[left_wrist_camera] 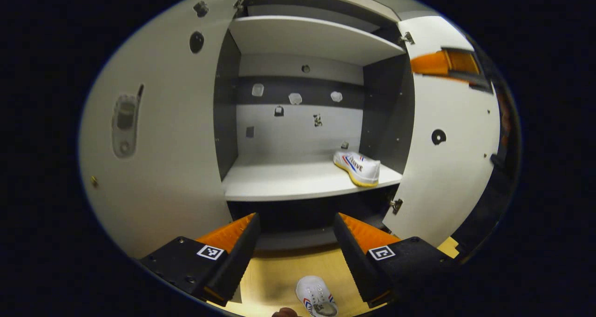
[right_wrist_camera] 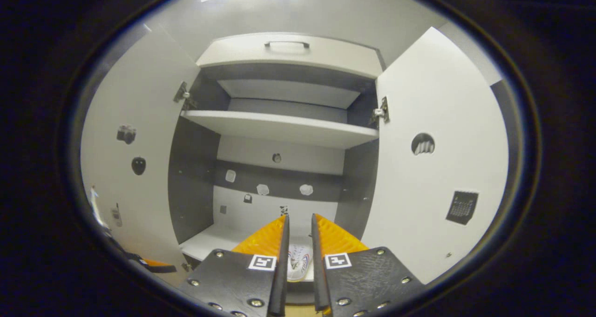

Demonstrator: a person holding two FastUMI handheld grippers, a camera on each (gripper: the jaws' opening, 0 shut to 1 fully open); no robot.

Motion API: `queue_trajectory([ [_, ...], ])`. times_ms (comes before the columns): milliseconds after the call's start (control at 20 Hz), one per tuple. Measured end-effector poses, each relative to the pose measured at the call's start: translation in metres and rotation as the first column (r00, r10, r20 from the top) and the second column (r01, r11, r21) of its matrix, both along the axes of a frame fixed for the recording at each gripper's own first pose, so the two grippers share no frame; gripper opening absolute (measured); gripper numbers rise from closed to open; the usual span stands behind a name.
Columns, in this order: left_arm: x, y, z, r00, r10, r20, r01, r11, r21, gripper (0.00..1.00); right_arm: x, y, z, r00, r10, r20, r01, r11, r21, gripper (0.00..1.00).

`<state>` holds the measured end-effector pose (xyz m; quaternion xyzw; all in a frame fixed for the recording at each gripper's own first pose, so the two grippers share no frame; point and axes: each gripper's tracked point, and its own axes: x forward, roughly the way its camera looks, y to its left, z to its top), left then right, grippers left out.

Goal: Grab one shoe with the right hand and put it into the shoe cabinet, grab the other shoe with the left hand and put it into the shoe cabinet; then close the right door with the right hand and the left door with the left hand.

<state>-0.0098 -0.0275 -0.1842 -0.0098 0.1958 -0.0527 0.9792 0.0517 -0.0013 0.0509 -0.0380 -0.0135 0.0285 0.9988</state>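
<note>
The shoe cabinet [left_wrist_camera: 298,33] stands with both doors swung wide. A white shoe with blue and red stripes [left_wrist_camera: 357,167] rests on the right end of the lower shelf [left_wrist_camera: 288,179], free of any gripper. A second white shoe [left_wrist_camera: 316,300] lies on the wooden floor, just below and between my left gripper's fingers. My left gripper [left_wrist_camera: 295,228] is open and holds nothing. My right gripper [right_wrist_camera: 299,217] faces the cabinet with its fingers nearly together. The shelf shoe [right_wrist_camera: 298,261] shows farther off through the slit between them.
The left door [left_wrist_camera: 163,145] and right door [left_wrist_camera: 447,168] flank the opening, each with a round hole. An upper shelf [left_wrist_camera: 316,35] and a top drawer with a handle [right_wrist_camera: 286,44] sit above. Wooden floor [left_wrist_camera: 274,275] lies in front.
</note>
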Motion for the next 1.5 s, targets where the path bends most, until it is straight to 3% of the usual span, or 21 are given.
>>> queue_trajectory([
  [50, -0.003, -0.003, -0.016, 0.999, -0.009, -0.036, 0.010, 1.000, 0.003, 0.97, -0.008, 0.000, 0.010, 1.000, 0.002, 0.021, -0.002, 1.000, -0.002, 0.27],
  [100, -0.005, -0.005, -0.031, 0.998, -0.017, -0.068, 0.017, 1.000, 0.003, 0.97, -0.015, 0.000, 0.020, 0.999, 0.002, 0.040, -0.002, 1.000, -0.001, 0.20],
  [250, -0.008, -0.011, -0.079, 0.987, -0.035, -0.158, 0.037, 0.999, 0.011, 0.97, -0.034, -0.007, 0.037, 0.998, -0.002, 0.066, 0.001, 1.000, 0.011, 0.23],
  [450, -0.023, -0.012, -0.147, 0.955, -0.053, -0.293, 0.073, 0.996, 0.059, 0.98, -0.043, -0.024, 0.044, 0.996, -0.037, 0.087, 0.038, 0.999, -0.015, 0.24],
  [600, -0.046, -0.015, -0.200, 0.906, -0.062, -0.419, 0.089, 0.995, 0.045, 0.98, -0.046, -0.030, 0.041, 0.996, -0.044, 0.077, 0.046, 0.999, -0.023, 0.23],
  [700, -0.061, -0.019, -0.230, 0.865, -0.075, -0.496, 0.096, 0.995, 0.018, 0.98, -0.047, -0.034, 0.040, 0.996, -0.049, 0.074, 0.051, 0.998, -0.025, 0.32],
  [800, -0.077, -0.020, -0.256, 0.825, -0.078, -0.560, 0.095, 0.995, 0.002, 0.98, -0.048, -0.037, 0.042, 0.995, -0.054, 0.078, 0.056, 0.998, -0.020, 0.34],
  [900, -0.090, -0.020, -0.275, 0.789, -0.083, -0.609, 0.089, 0.996, -0.021, 0.98, -0.049, -0.039, 0.043, 0.995, -0.056, 0.081, 0.057, 0.998, -0.014, 0.44],
  [1000, -0.106, -0.021, -0.291, 0.747, -0.084, -0.659, 0.072, 0.996, -0.045, 0.98, -0.048, -0.042, 0.044, 0.995, -0.060, 0.084, 0.061, 0.998, -0.009, 0.43],
  [1050, -0.112, -0.020, -0.301, 0.728, -0.082, -0.681, 0.062, 0.997, -0.054, 0.97, -0.049, -0.041, 0.045, 0.995, -0.059, 0.084, 0.060, 0.998, -0.007, 0.50],
  [1150, -0.120, -0.020, -0.313, 0.704, -0.084, -0.705, 0.048, 0.996, -0.071, 1.00, -0.050, -0.042, 0.046, 0.994, -0.060, 0.086, 0.061, 0.998, -0.004, 0.51],
  [1300, -0.127, -0.016, -0.327, 0.669, -0.081, -0.739, 0.015, 0.995, -0.096, 0.96, -0.052, -0.043, 0.047, 0.993, -0.066, 0.093, 0.067, 0.998, -0.004, 0.51],
  [1400, -0.126, -0.021, -0.329, 0.665, -0.096, -0.741, -0.023, 0.989, -0.149, 0.94, -0.053, -0.045, 0.048, 0.992, -0.074, 0.099, 0.074, 0.997, -0.002, 0.51],
  [1500, -0.128, -0.027, -0.327, 0.654, -0.125, -0.746, -0.061, 0.974, -0.216, 0.83, -0.054, -0.045, 0.048, 0.992, -0.080, 0.100, 0.080, 0.997, 0.004, 0.51],
])
